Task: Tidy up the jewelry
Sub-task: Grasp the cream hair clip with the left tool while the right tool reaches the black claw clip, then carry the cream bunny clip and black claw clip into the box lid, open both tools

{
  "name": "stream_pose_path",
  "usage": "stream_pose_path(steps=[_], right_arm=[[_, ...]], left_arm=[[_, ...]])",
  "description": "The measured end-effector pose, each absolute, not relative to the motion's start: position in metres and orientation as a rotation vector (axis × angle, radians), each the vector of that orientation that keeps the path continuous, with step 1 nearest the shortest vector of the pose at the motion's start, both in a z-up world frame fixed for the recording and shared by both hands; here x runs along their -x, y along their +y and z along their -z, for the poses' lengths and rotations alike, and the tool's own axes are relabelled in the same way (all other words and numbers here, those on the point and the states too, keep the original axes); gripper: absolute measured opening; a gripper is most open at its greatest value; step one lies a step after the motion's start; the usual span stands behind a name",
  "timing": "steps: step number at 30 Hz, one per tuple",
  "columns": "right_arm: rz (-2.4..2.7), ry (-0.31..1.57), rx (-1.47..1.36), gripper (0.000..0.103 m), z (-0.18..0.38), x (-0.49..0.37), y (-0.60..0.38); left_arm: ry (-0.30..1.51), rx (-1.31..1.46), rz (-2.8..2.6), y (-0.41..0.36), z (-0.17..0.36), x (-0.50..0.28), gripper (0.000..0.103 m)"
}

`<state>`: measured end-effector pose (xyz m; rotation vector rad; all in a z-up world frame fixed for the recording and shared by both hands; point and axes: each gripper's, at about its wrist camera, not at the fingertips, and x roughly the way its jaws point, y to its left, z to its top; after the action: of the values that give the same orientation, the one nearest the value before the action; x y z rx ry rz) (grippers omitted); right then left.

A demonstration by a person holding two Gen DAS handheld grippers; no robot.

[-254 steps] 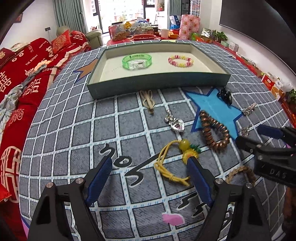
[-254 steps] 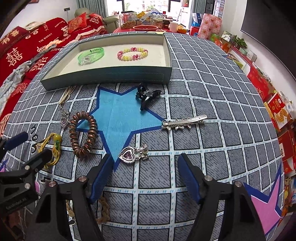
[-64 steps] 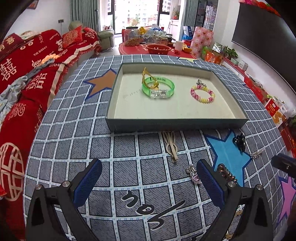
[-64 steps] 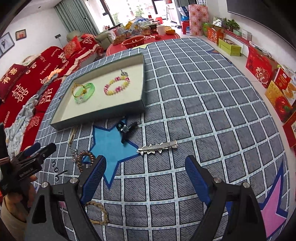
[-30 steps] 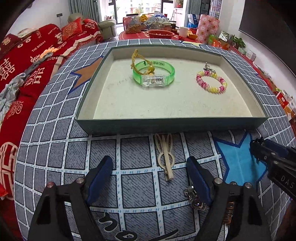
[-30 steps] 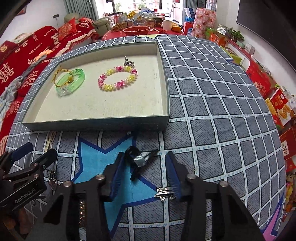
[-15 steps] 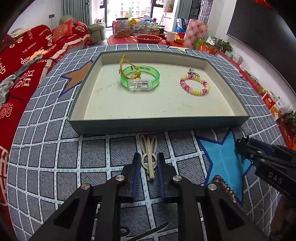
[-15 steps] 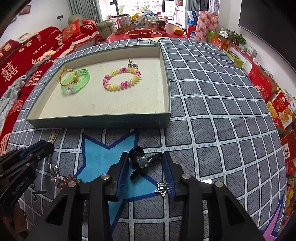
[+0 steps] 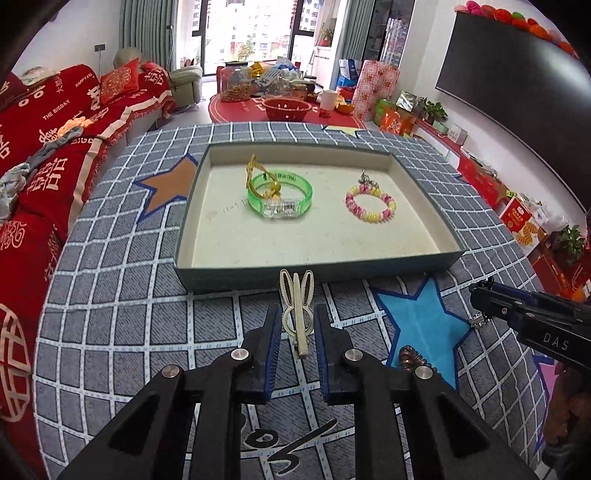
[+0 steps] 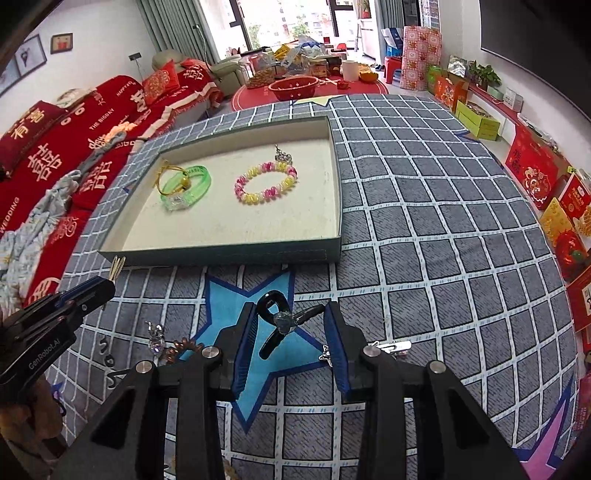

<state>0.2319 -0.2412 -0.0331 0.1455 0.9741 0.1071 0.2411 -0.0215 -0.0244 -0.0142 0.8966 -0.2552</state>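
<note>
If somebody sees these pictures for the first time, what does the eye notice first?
Each gripper holds a hair clip above the grid cloth: the left gripper a cream rabbit-ear clip, the right gripper a black claw clip. Behind them, the shallow tray holds a green bangle and a pink-yellow bead bracelet.

We are in a home living room. Left of our fingers runs a sofa (image 9: 55, 140) under red covers and cushions; straight ahead past the checked tablecloth (image 9: 122, 295) stands a round red table (image 9: 284, 110) crowded with snack jars, before tall windows (image 9: 251, 33) with green curtains. To the right hangs a dark television (image 9: 517, 88).
</note>
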Motion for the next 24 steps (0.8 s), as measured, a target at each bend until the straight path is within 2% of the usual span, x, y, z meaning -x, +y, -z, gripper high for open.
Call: stream_pose_path(steps=[13,24], right_arm=[[-0.142,0.918,-0.151,0.040,0.001,-0.269,-0.234],[-0.149,1.011,-0.125,0.040,0.028,-0.332,-0.216]], left_arm=[[0.856,0.005,0.245,-0.007,0.005,-0.284,0.031],[0.971,-0.051,0.270,-0.012,0.031,-0.336,0.031]])
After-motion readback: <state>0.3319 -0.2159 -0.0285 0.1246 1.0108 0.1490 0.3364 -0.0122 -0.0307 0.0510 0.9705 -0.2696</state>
